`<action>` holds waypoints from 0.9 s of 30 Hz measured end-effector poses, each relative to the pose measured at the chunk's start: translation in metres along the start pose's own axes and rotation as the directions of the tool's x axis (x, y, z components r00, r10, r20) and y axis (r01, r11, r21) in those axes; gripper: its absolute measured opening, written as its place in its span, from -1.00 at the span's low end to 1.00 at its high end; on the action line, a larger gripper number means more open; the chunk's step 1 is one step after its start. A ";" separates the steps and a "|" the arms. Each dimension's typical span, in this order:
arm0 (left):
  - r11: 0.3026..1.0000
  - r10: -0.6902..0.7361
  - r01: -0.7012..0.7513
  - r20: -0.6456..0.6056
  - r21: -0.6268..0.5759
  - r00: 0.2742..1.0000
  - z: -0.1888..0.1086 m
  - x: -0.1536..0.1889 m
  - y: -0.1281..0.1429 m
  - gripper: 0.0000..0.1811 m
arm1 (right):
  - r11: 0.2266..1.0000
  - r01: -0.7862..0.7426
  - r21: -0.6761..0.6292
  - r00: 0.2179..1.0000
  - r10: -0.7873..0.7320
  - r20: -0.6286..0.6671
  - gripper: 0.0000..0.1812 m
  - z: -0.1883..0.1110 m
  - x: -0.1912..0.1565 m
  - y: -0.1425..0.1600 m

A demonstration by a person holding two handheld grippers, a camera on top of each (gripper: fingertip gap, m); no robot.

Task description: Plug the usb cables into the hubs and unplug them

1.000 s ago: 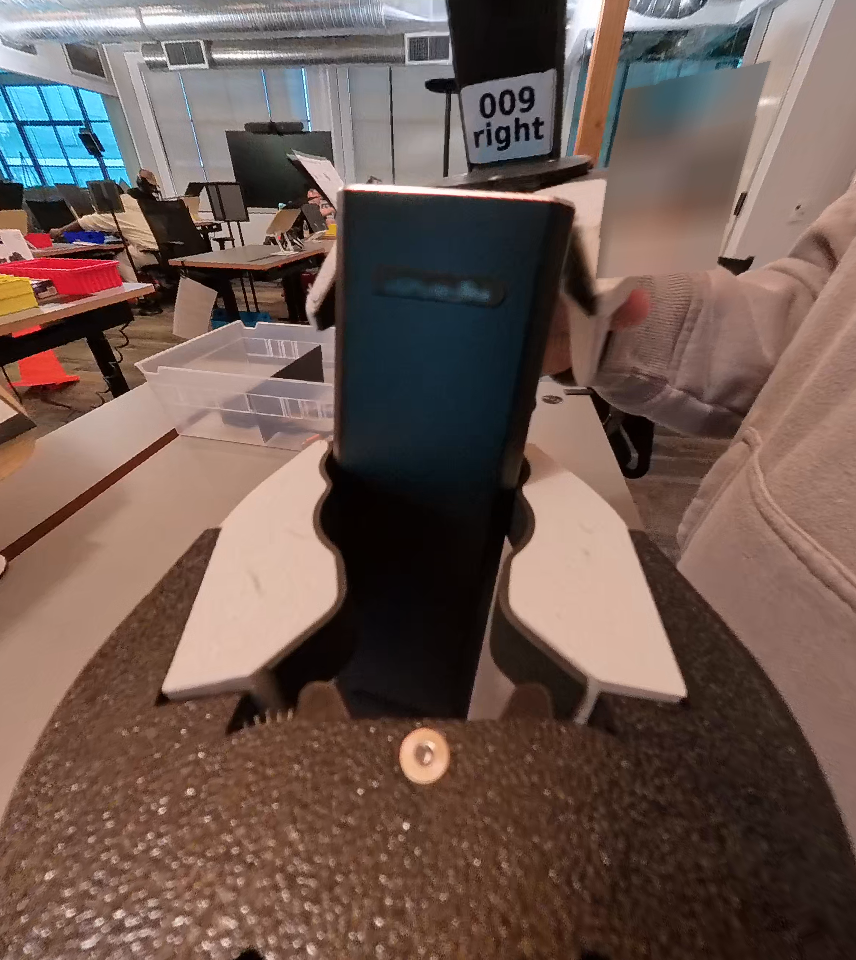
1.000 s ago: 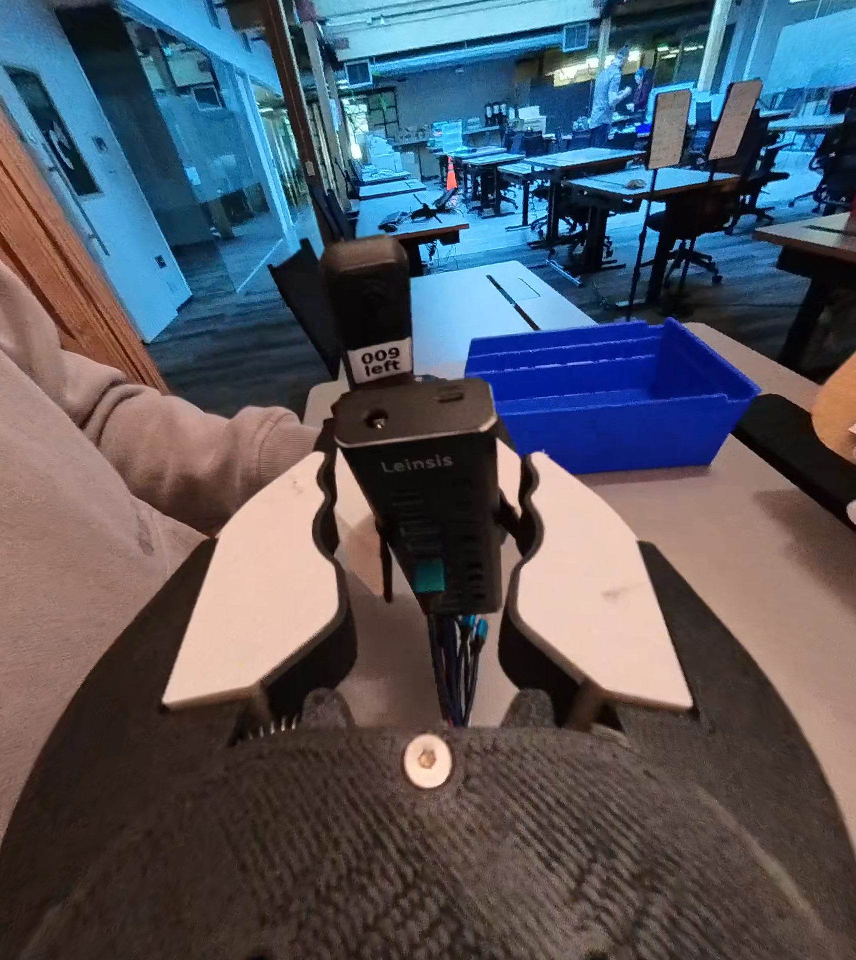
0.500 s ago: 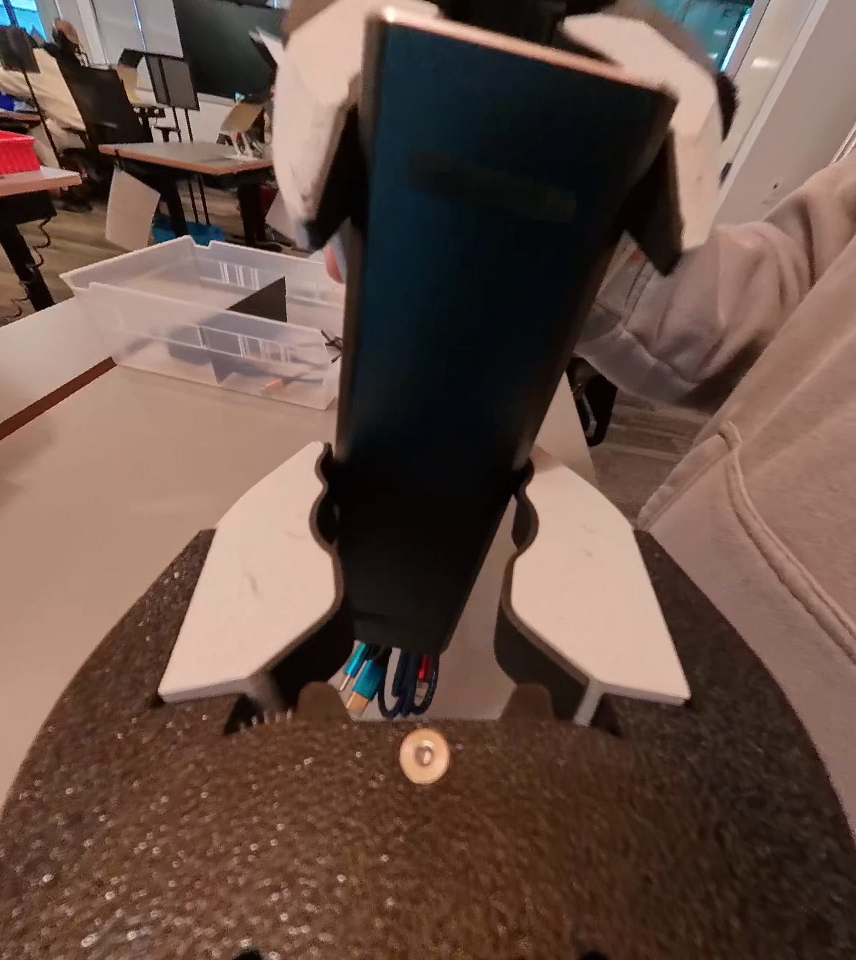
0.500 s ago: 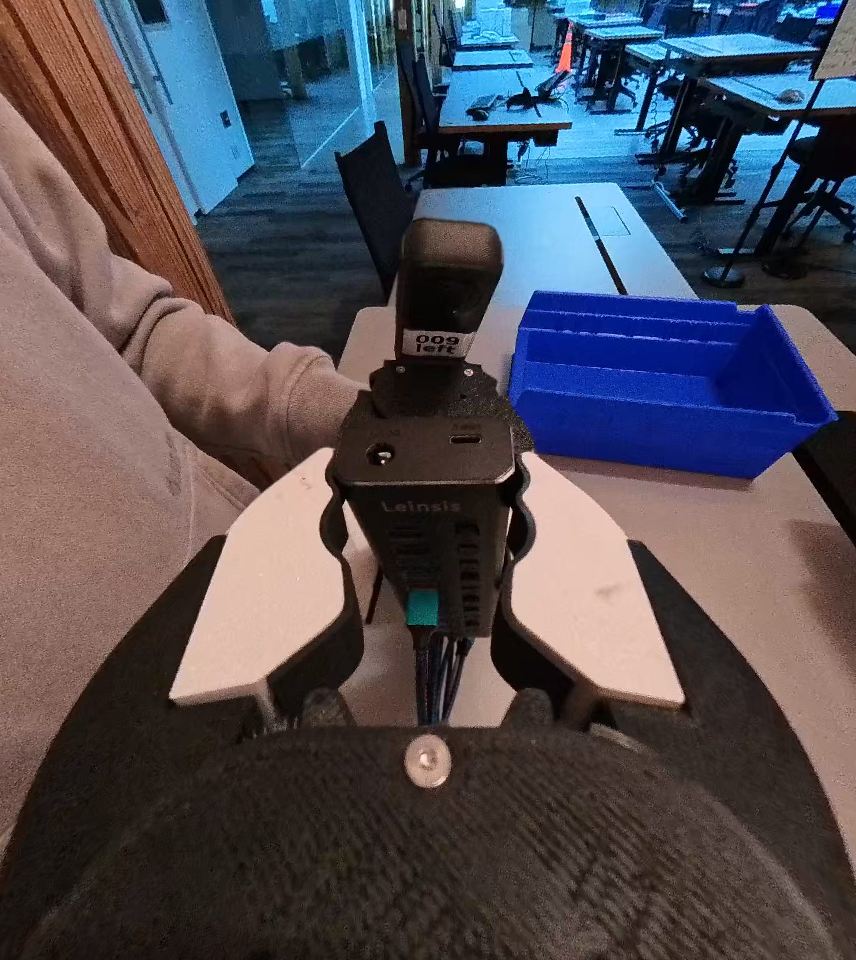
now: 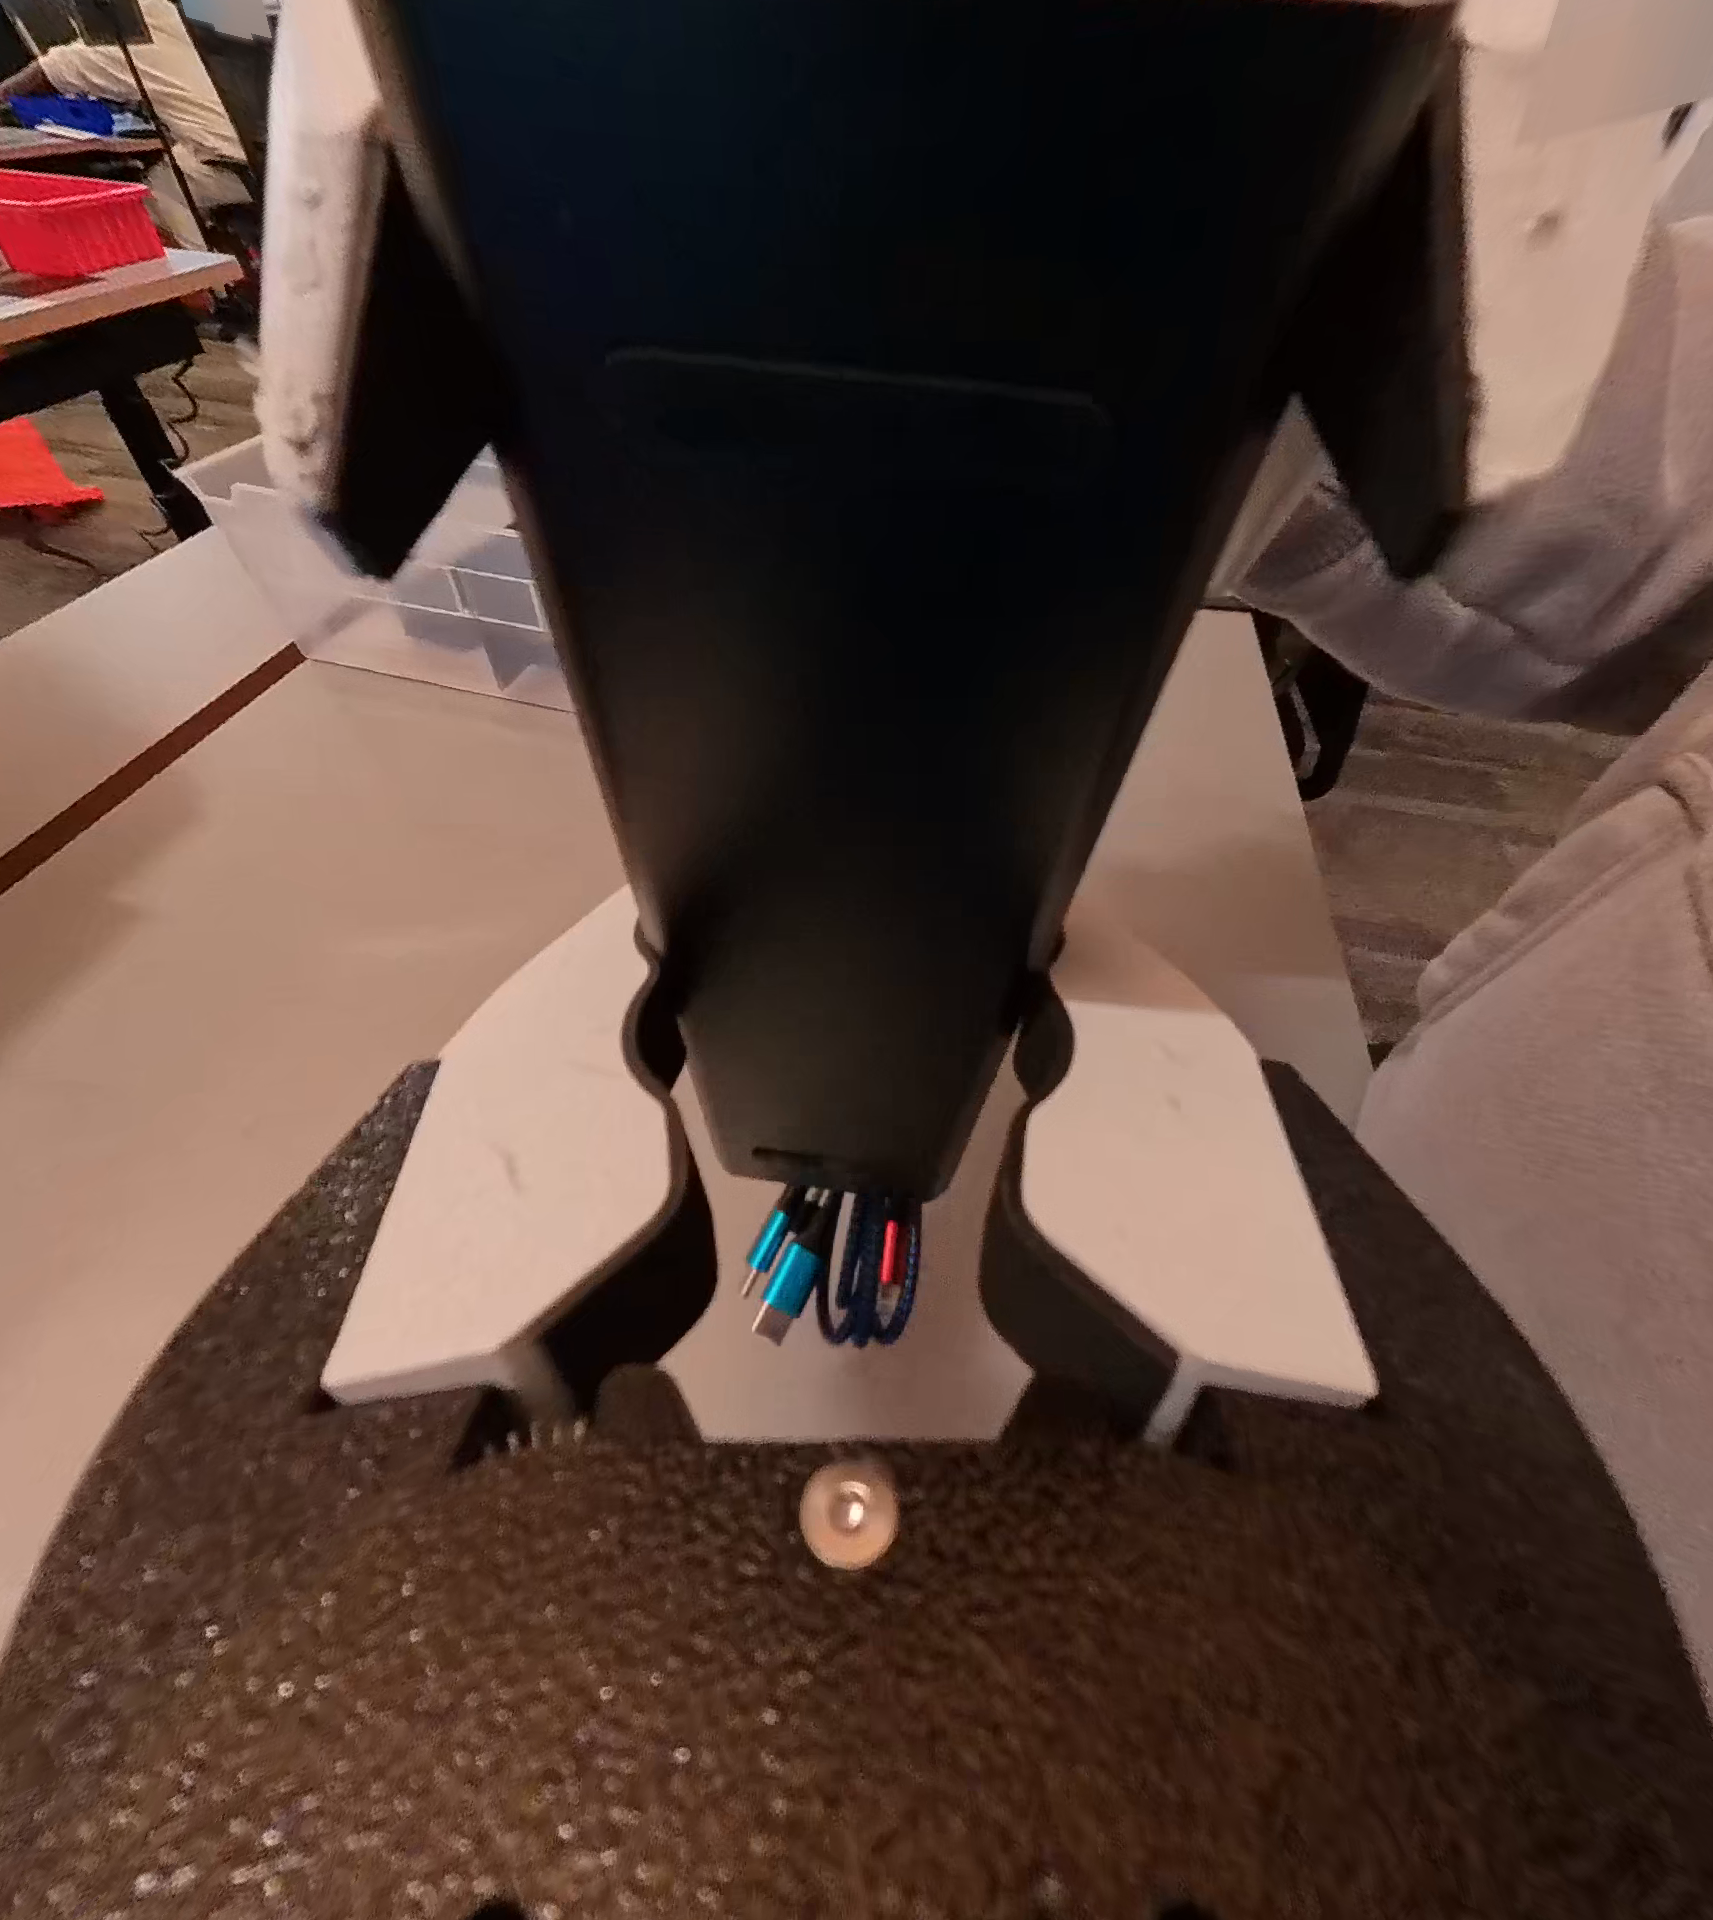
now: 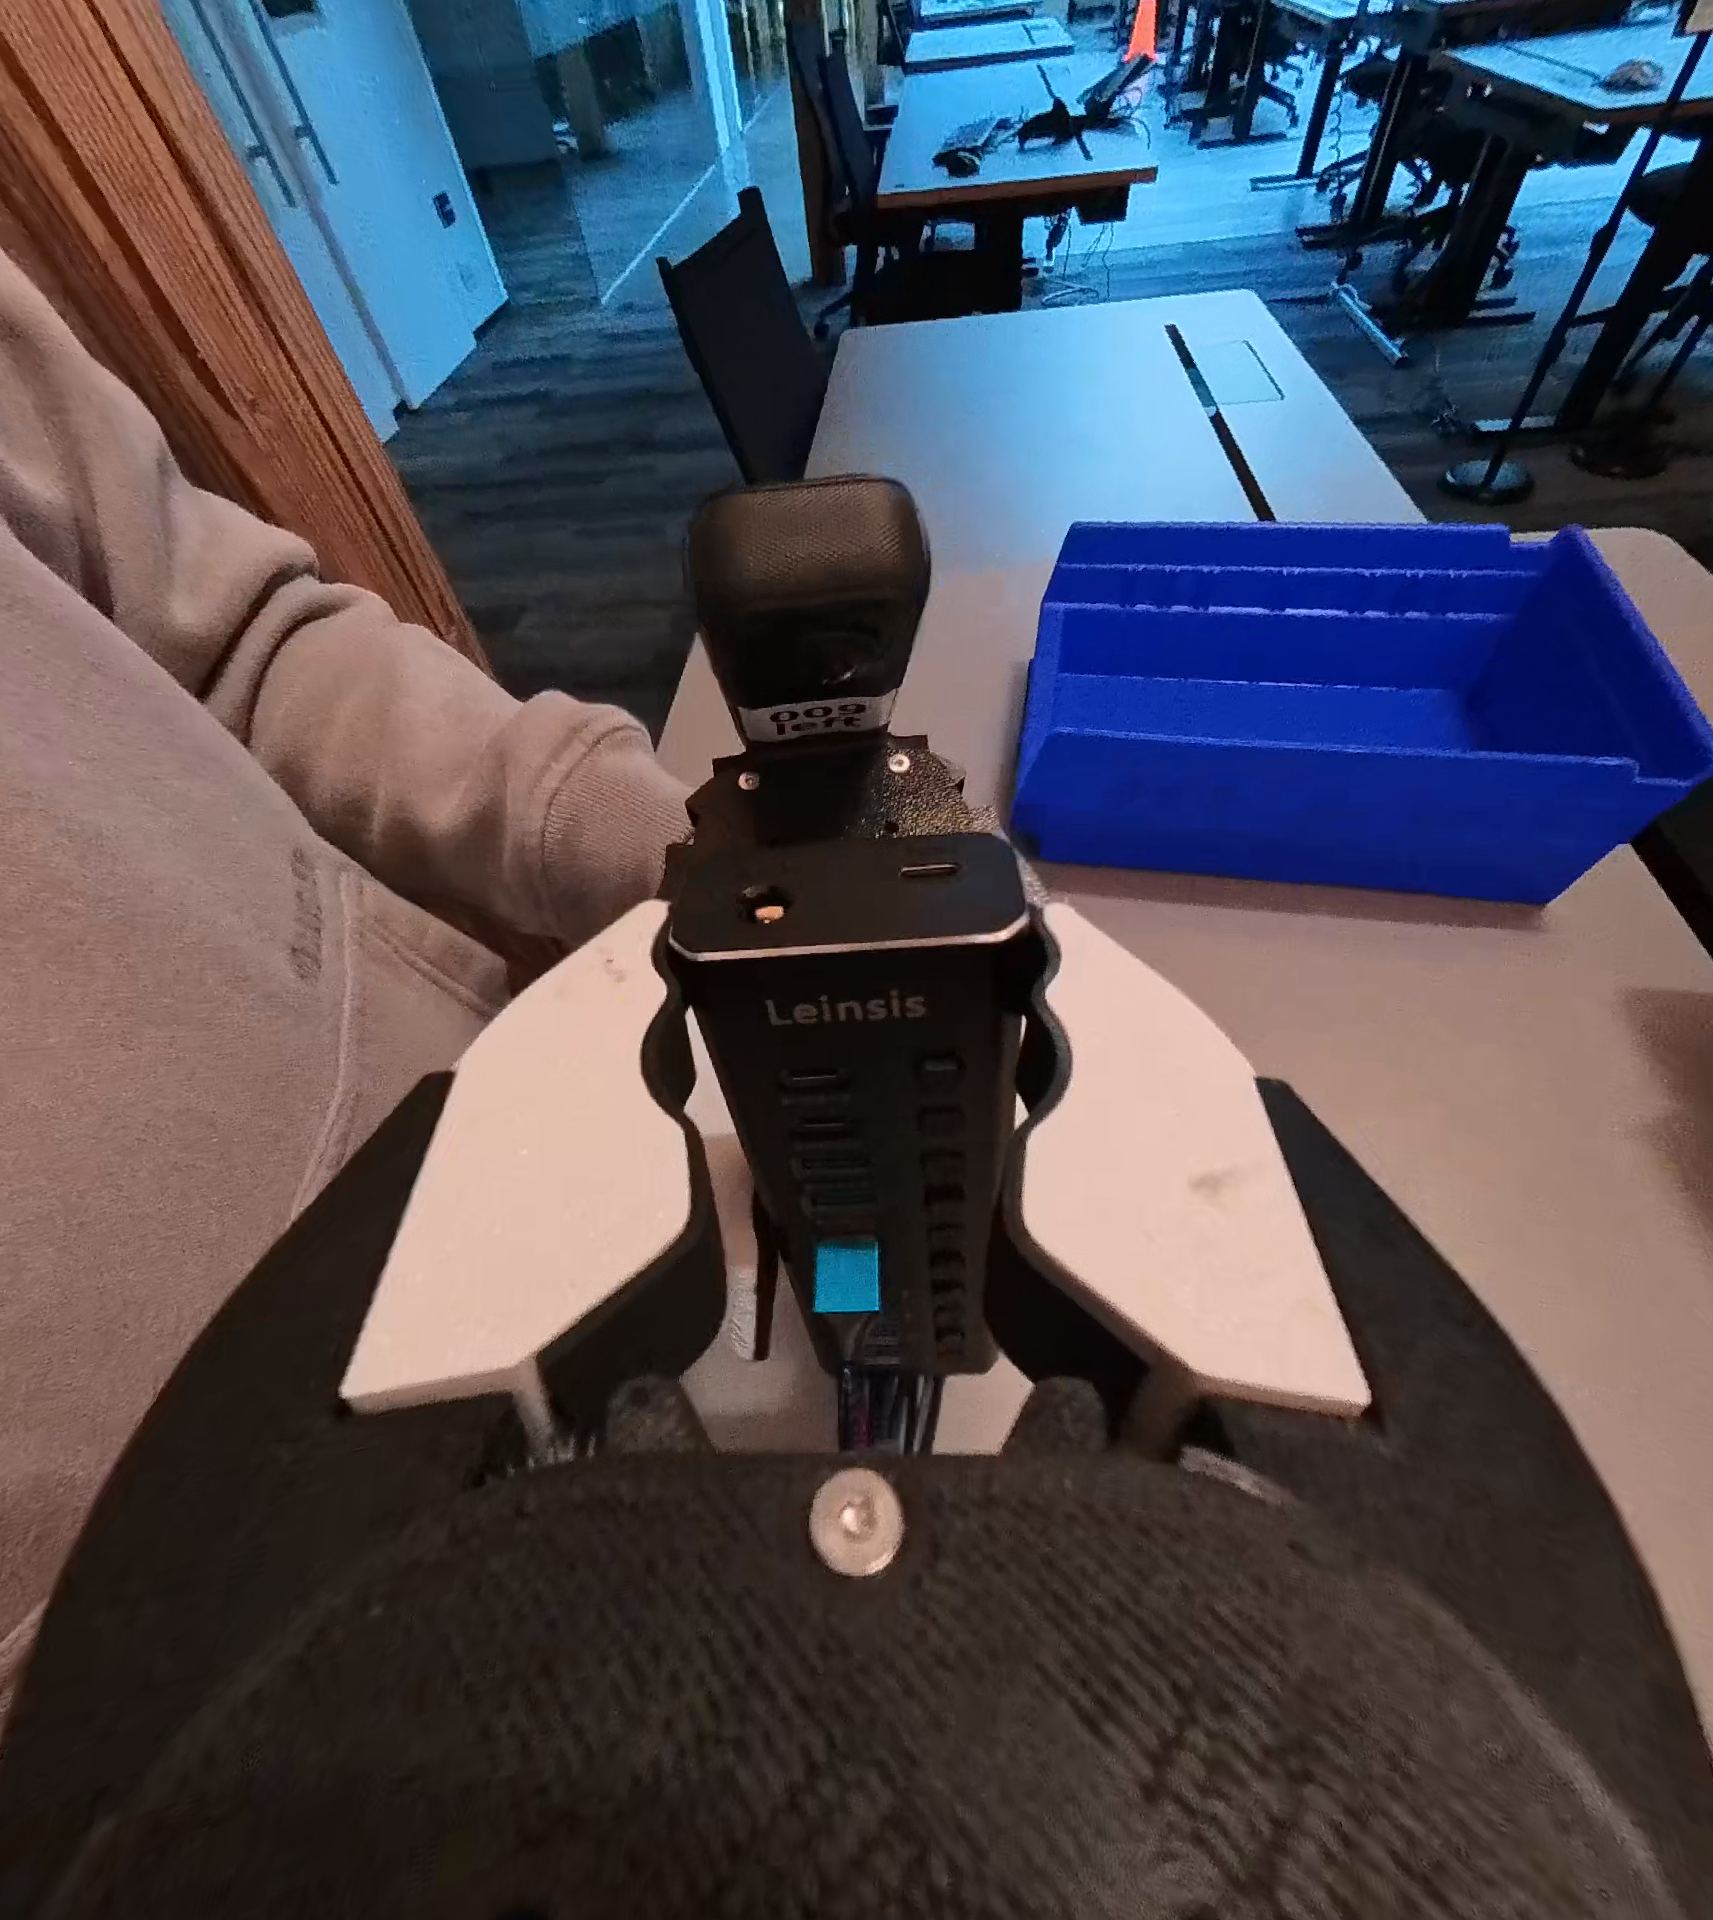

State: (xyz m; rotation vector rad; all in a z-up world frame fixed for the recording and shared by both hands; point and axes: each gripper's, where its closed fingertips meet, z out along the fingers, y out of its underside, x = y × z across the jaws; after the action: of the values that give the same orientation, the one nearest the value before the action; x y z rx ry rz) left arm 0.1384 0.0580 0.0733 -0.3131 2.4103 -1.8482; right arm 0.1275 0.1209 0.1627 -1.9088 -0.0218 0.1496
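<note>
In the left wrist view, a grey table (image 5: 208,935) is seen at the left, with a clear plastic bin (image 5: 457,613) at its far end and red and yellow bins on other desks beyond. At the centre, a black USB hub (image 5: 852,644) is held on end above the table. Its lower end is clamped between the fingers of the left gripper (image 5: 844,1023), closed against both narrow sides. Short braided cables (image 5: 831,1278) in teal, blue and red are seen hanging from beneath the hub. Whether they are all seated in ports cannot be told from this side. The hub's upper end is framed by the white fingers (image 5: 312,260) of the other gripper. At the right, a beige sleeve of the person is visible.

In the right wrist view, the beige sleeve lies at the left. At the centre, the same hub (image 6: 857,1122) is gripped by the right gripper (image 6: 847,1049), its fingers closed on the hub's sides near the top. Two columns of ports face the camera, most of them apparently empty. One teal plug (image 6: 846,1278) is seated low in the left column, with dark cables (image 6: 883,1408) trailing below. At the right, a blue bin (image 6: 1351,810) rests on the table.

The task is judged to be partway: at least one cable is plugged in, and many ports appear unfilled. All unplugging is left.
</note>
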 end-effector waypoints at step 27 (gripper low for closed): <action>0.990 0.124 -0.126 0.043 0.061 0.991 -0.015 -0.001 -0.007 -0.32 | 0.722 -0.676 -0.148 0.681 0.689 0.248 -0.88 -0.009 -0.010 0.065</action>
State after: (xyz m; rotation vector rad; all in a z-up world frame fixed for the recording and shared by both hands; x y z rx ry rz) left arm 0.1375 0.0711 0.0844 -0.1868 2.2843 -1.8418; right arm 0.1145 0.0896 0.1057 -1.8368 0.5127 0.9501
